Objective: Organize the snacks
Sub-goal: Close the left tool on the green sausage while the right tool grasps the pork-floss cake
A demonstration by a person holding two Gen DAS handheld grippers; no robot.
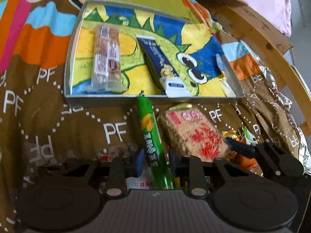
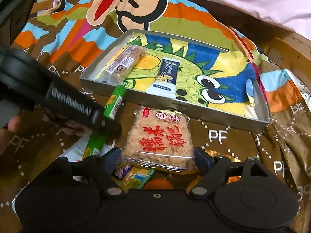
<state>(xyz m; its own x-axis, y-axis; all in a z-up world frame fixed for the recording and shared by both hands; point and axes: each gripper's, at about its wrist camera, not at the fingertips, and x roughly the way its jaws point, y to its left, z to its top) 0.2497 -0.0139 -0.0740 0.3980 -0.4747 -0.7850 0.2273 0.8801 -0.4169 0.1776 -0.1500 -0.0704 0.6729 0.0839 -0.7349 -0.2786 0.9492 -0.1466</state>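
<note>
- The left hand-held gripper is pinched narrow on the green snack stick; its blue pads sit against the stick's lower part, and the stick points up toward the near wall of the metal tray.
- The right hand-held gripper is spread wide around the rice-cake packet, one pad at each side edge. Whether the pads actually press on the wrapper I cannot tell.
- The tray lies on a patterned bedsheet just beyond both snacks; inside it lie a clear-wrapped biscuit bar and a dark blue packet.
- Risk: the stick is gripped near one end, so it may pivot or slide out of the pads on the way up.
- Risk: its far tip is close to the tray wall and could catch there.
- Risk: the two grippers work close together and could knock each other.
- Risk: the rice cake looks brittle; a hard squeeze may crumble it, and a loose one may drop it onto the wrappers beneath.
</note>
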